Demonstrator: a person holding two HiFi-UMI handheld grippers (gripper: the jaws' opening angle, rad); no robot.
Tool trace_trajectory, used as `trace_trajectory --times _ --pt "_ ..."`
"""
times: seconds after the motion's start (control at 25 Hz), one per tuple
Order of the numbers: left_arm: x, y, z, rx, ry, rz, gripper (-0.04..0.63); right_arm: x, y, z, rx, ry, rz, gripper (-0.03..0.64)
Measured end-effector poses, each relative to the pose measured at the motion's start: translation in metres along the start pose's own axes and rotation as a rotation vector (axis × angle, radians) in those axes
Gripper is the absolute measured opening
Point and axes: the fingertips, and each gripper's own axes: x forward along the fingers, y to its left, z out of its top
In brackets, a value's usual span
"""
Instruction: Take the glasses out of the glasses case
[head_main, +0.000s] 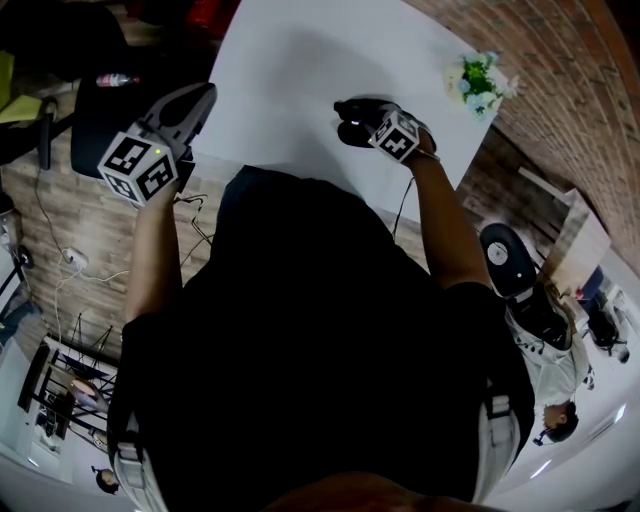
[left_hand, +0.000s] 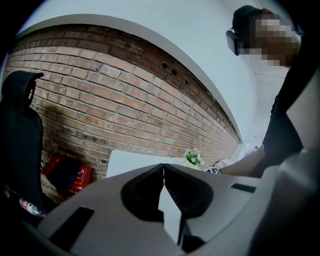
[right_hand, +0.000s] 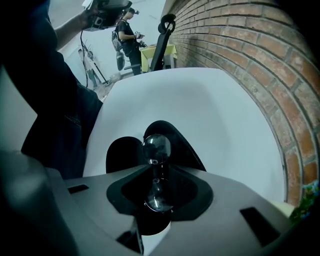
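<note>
In the right gripper view the glasses (right_hand: 156, 148), with round clear lenses, stand on edge between my right gripper's (right_hand: 157, 172) jaws, which are shut on them at the bridge. Just beyond and below lies the black glasses case (right_hand: 181, 147), open on the white table (right_hand: 200, 100). From the head view the right gripper (head_main: 352, 118) hovers over the case (head_main: 350, 133) near the table's near edge. My left gripper (head_main: 203, 97) is held up off the table's left side; its jaws (left_hand: 163, 173) meet at the tips with nothing between them.
A small pot of white and green flowers (head_main: 478, 82) stands at the table's right corner by the brick wall (right_hand: 240, 45). A black chair (left_hand: 19, 125) and a red box (left_hand: 70, 172) sit to the left. People stand beyond the table (right_hand: 127, 35).
</note>
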Motion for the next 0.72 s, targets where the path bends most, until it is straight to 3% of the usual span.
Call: trace_trajectory --times 0.72 --pt "0.0005 0.0016 -0.0044 0.001 -0.005 -0.009 0.011 0.0072 0.0035 0.0006 -0.065 0.049 0.002 0.066"
